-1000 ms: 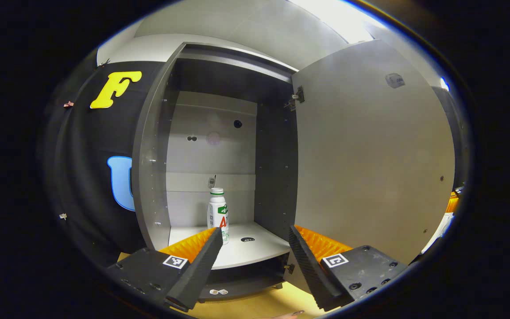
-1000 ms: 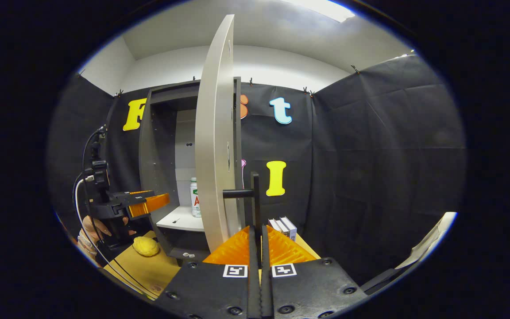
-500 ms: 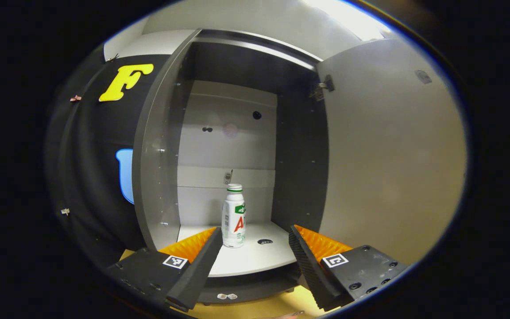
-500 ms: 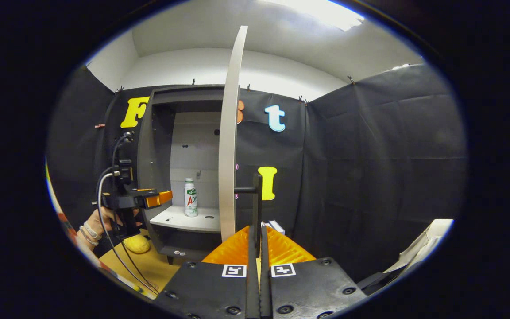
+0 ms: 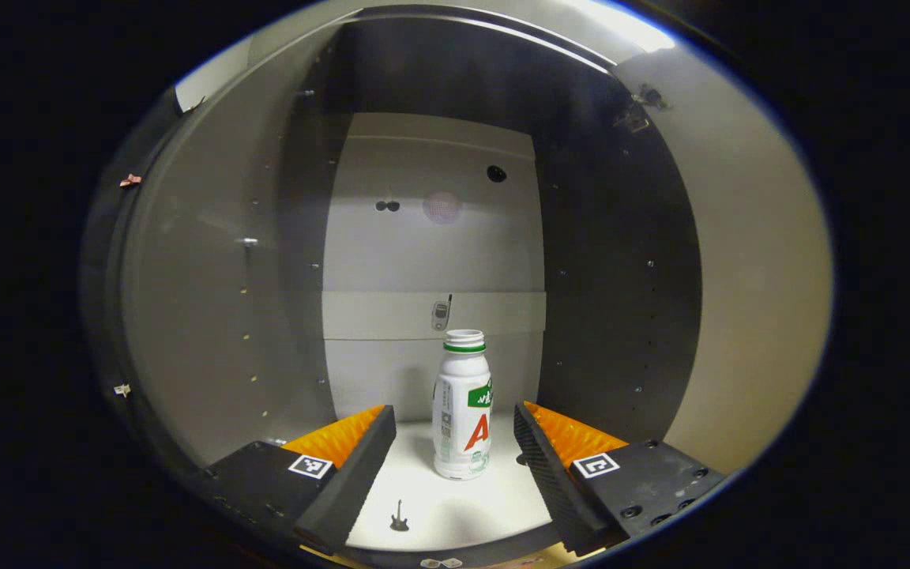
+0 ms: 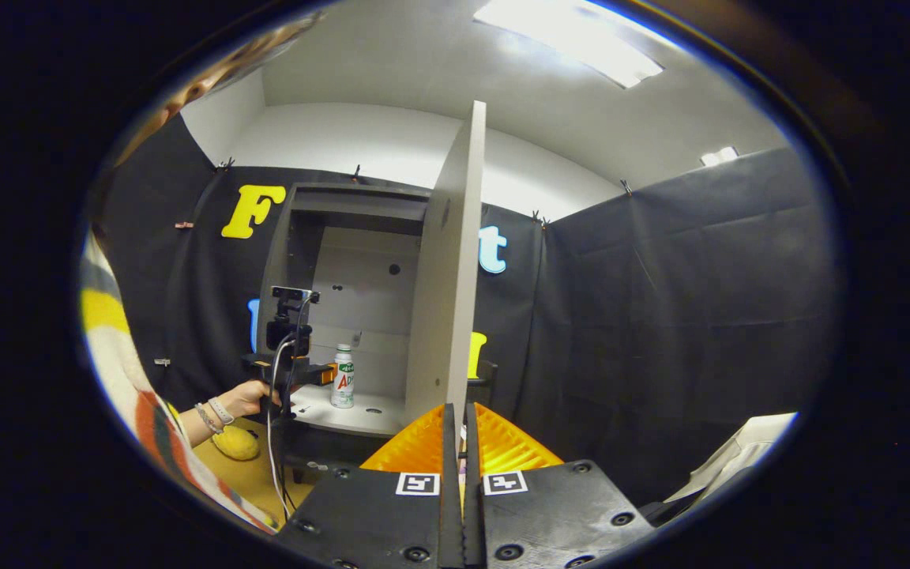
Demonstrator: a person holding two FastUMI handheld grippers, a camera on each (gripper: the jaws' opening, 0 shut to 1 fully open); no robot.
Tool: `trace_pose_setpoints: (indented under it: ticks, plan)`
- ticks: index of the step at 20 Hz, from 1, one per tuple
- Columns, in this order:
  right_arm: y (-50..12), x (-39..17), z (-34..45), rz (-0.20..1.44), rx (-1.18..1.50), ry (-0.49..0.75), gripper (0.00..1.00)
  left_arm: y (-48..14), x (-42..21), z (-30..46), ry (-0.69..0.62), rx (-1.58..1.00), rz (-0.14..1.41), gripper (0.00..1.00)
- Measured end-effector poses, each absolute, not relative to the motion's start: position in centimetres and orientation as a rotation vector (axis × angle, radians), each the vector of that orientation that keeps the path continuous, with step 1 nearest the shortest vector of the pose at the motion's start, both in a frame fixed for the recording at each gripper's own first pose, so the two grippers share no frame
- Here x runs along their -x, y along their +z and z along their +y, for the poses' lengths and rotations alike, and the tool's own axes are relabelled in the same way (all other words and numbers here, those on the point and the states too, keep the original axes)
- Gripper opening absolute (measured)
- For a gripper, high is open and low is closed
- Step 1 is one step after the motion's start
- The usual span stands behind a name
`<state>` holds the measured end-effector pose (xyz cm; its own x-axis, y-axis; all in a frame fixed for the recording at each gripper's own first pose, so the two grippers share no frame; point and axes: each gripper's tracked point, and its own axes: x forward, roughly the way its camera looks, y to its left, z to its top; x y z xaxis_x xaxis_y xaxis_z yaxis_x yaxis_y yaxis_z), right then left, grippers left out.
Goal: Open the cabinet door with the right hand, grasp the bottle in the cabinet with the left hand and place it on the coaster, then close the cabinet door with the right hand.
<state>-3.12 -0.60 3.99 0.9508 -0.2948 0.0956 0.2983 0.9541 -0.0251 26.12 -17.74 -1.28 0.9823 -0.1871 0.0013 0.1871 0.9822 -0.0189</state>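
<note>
Since before, the left gripper [image 5: 455,431] has been moved into the cabinet [image 5: 226,300], jaws apart around the bottle [image 5: 463,419]. Jaws should be shut gently. The right gripper [image 6: 461,442] is kept shut.

bottle [image 5: 463,415]: white, upright, in cabinet [image 5: 210,300] | door [image 6: 449,269]: open

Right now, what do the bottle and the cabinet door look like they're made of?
Bottle: probably opaque white plastic with a slight sheen, a printed label wrapped around it and a green ring at the neck. Cabinet door: seems to be laminated board, flat matte grey, with a thin, square edge.
</note>
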Motion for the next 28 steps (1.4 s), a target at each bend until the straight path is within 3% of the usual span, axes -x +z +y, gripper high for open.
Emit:
trace_pose_setpoints:
  ticks: [9, 17, 19, 20, 28]
  plan:
    - [5.0, 2.3, -0.5, -0.113, 0.09, -0.399, 0.05, -4.4, -32.9, -19.3, -0.199, -0.014, 0.041, 0.95]
    - [4.9, 1.6, -0.5, -0.096, 0.075, -0.411, 0.05, -6.3, -37.1, -20.3, -0.201, -0.017, 0.055, 0.94]
    - [4.7, 1.3, -0.6, -0.086, 0.072, -0.423, 0.05, -6.2, -37.6, -20.2, -0.196, -0.035, 0.045, 0.9]
    - [4.6, 1.3, -0.6, -0.082, 0.072, -0.425, 0.07, -6.2, -37.5, -20.4, -0.205, -0.036, 0.044, 0.79]
    - [4.8, 1.2, -0.2, -0.092, 0.071, -0.401, 0.05, -4.0, -34.2, -19.8, -0.246, -0.019, 0.02, 0.74]
